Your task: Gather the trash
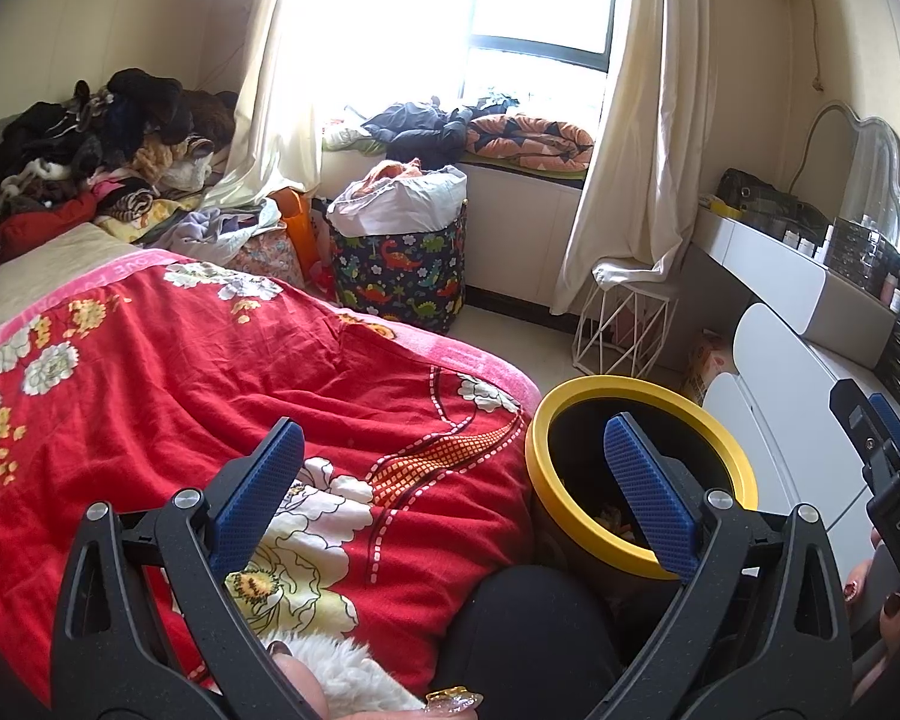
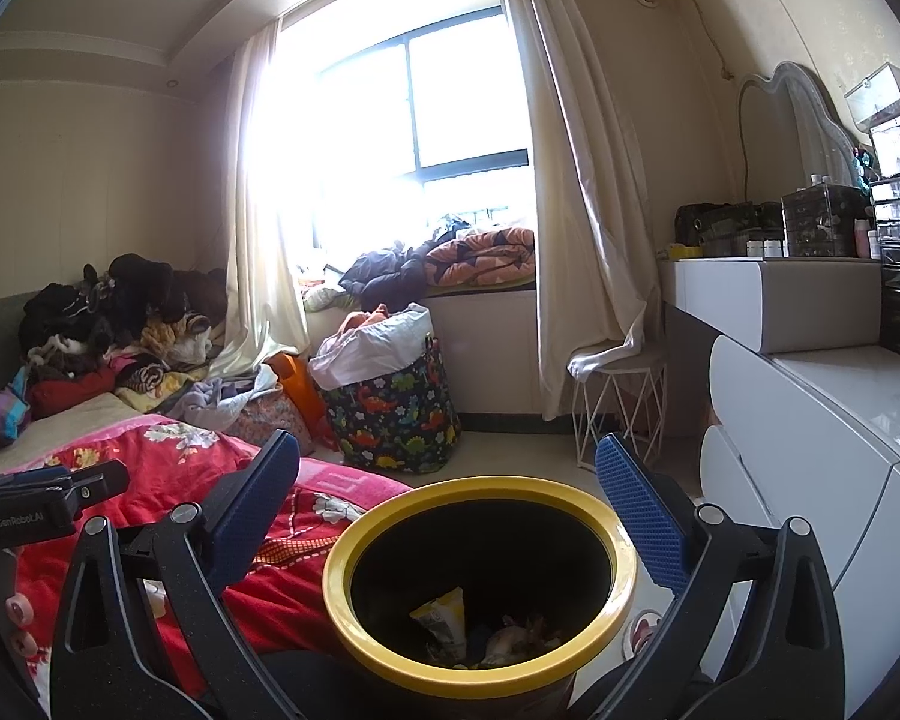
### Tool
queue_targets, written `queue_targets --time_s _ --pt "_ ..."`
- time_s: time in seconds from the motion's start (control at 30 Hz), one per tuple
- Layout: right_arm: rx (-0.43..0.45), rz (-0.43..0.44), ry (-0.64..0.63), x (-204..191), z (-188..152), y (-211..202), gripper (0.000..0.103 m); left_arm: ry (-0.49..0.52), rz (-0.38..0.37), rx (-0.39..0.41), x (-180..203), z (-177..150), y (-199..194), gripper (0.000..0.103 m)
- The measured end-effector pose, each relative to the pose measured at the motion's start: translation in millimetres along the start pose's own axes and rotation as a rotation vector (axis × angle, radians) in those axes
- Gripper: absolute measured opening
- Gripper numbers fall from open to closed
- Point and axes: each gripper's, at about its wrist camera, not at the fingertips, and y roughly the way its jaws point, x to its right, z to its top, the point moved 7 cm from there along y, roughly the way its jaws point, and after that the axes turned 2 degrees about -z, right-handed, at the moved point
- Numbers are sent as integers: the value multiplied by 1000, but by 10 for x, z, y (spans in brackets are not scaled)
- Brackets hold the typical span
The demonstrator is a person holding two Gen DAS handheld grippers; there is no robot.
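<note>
A black trash bin with a yellow rim (image 2: 618, 594) stands on the floor beside the bed, with a yellow-white wrapper (image 2: 444, 615) and other scraps inside. My right gripper (image 2: 447, 480) is open and empty, hovering just above the bin's mouth. My left gripper (image 1: 453, 450) is open and empty, held over the red floral blanket (image 1: 210, 372), its right finger over the bin's rim (image 1: 732, 468). The right gripper (image 1: 876, 426) shows at the right edge of the left wrist view. The left gripper (image 2: 48, 489) shows at the left edge of the right wrist view.
A dinosaur-print hamper (image 2: 402, 408) full of laundry stands near the window. A white wire stool (image 2: 618, 408) stands under the curtain. White dresser drawers (image 2: 810, 480) with cosmetic organizers are at the right. Piled clothes (image 1: 102, 138) cover the bed's far end.
</note>
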Motion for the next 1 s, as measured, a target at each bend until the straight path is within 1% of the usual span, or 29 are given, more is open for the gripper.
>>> queue_targets --time_s 0.6,0.7,0.8,0.9,0.93,0.97,1.0 --pt "-7 2 2 16 -24 10 97 -1 -1 -4 -6 -8 6 92" --pt "-19 24 -1 -46 -23 32 97 -9 15 -7 -38 -19 -1 92" --pt "-60 76 6 -198 6 117 97 -42 42 -11 -168 -17 -29 92" --pt "-115 171 27 -485 78 232 97 -96 93 -11 -463 7 -98 92" --pt "-133 205 23 -613 98 273 97 -121 121 -9 -630 10 -139 92" --pt "-178 272 8 -866 105 356 97 -146 144 -8 -777 15 -177 92" --pt "-211 314 -7 -1046 104 410 97 -190 190 -5 -1051 -7 -254 92"
